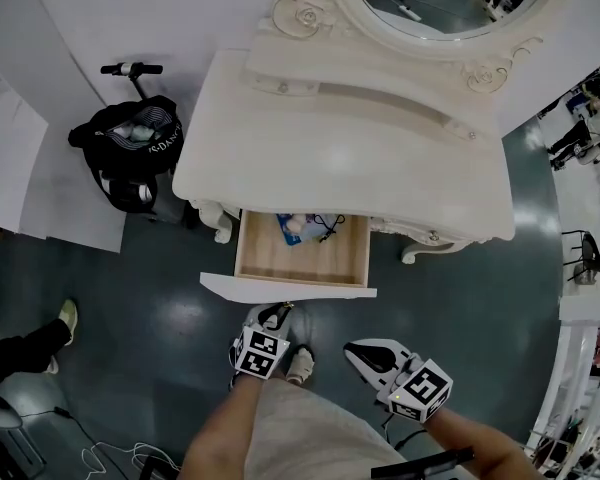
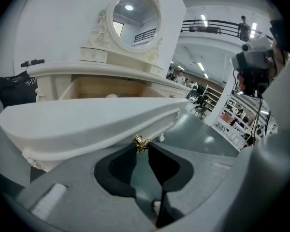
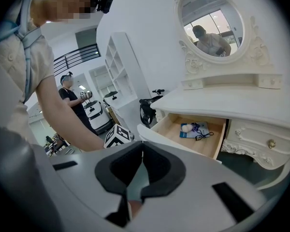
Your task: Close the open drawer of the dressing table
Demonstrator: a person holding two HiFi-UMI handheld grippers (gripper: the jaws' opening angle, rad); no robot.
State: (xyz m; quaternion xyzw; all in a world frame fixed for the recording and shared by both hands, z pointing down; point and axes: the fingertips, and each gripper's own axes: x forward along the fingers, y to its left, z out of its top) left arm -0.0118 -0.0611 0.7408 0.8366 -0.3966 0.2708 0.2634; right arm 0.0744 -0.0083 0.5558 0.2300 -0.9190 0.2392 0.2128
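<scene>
Left tool on the knob of the open drawer

The drawer (image 1: 300, 260) stands pulled out from under the front edge of the dressing table (image 1: 340, 158). The left tool (image 2: 142, 146) has its jaws pinched narrowly on the small gold knob (image 2: 141, 142) at the drawer's front. The right tool (image 3: 141, 146) hangs beside it, well clear of the drawer, jaws closed together and empty.

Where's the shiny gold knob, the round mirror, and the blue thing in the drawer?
gold knob (image 2: 141, 143), left gripper view, on its middle.
round mirror (image 3: 210, 25), right gripper view, on the glass.
blue packet (image 1: 285, 222), head view, on its blue cover.
</scene>
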